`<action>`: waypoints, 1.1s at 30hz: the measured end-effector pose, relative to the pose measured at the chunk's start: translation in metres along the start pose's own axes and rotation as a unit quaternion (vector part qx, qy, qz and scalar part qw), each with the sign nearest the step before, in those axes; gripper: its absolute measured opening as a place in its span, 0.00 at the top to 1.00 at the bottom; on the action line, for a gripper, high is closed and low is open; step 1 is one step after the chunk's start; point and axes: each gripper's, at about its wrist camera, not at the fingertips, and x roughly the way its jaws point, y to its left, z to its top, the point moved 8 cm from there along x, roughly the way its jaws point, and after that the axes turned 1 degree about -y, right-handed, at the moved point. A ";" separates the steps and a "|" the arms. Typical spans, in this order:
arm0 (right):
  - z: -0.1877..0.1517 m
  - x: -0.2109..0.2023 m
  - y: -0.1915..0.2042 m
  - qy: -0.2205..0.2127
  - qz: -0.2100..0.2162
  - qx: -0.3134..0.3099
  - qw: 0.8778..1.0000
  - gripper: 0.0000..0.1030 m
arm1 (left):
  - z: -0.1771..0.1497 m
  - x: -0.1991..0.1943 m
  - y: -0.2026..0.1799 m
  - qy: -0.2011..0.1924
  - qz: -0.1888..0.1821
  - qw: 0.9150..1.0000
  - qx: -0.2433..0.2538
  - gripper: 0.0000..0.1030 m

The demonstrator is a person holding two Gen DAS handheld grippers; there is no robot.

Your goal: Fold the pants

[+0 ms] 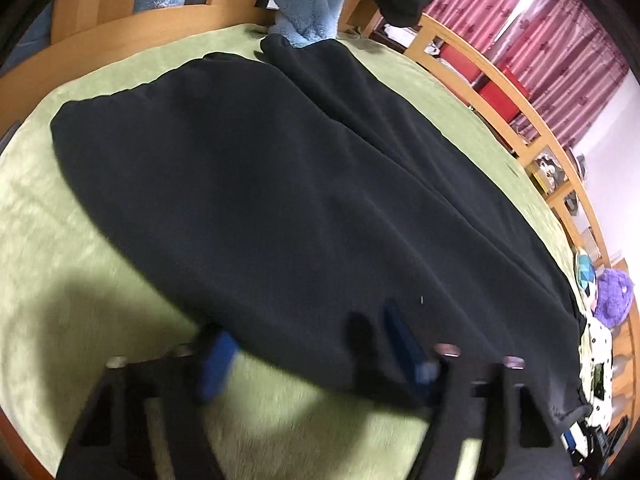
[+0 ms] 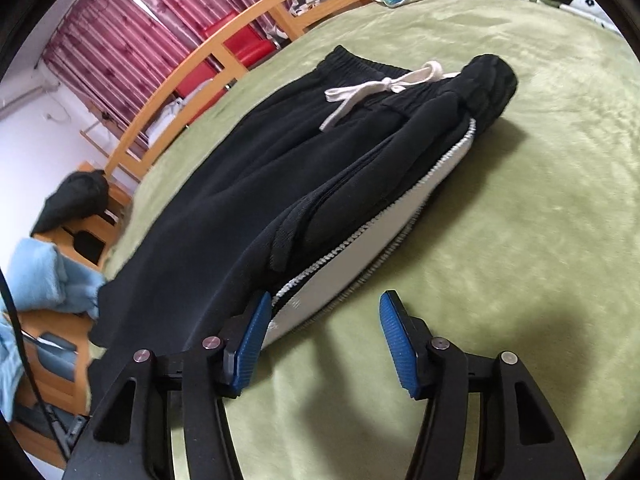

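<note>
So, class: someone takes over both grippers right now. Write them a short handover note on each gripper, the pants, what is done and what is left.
Left gripper: jaws apart at the near edge of the black pants, one finger over the cloth, one beside it; the picture is blurred, so a grip cannot be told.
Right gripper: open, nothing held, its left pad at the white side stripe.
The pants lie flat on the green blanket, legs stacked, drawstring on top.
Done: legs laid one over the other.
Left: grip the near edge and fold the pants along their length.
</note>
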 end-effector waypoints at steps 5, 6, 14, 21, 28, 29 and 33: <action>0.004 0.019 0.010 0.020 0.024 0.000 1.000 0.49 | 0.017 -0.009 -0.006 0.003 -0.007 1.000 0.016 0.86; 0.004 0.022 0.013 0.025 0.037 0.002 0.999 0.57 | 0.020 -0.013 -0.010 0.004 -0.010 1.000 0.021 0.87; 0.045 0.014 0.075 -0.048 0.041 -0.102 0.993 0.92 | 0.082 -0.048 -0.057 -0.067 -0.058 0.994 0.070 0.89; 0.119 0.034 0.125 -0.090 0.056 -0.143 0.984 0.98 | 0.162 -0.025 -0.124 -0.102 -0.078 0.987 0.099 0.90; 0.197 0.056 0.183 -0.121 0.095 -0.162 0.975 1.00 | 0.223 0.017 -0.183 -0.113 -0.094 0.985 0.092 0.90; 0.198 0.062 0.190 -0.109 0.097 -0.166 0.975 1.00 | 0.226 0.028 -0.192 -0.116 -0.092 0.985 0.093 0.90; 0.176 0.081 0.198 -0.072 0.079 -0.212 0.971 0.91 | 0.224 0.073 -0.196 -0.085 -0.054 0.992 0.070 0.69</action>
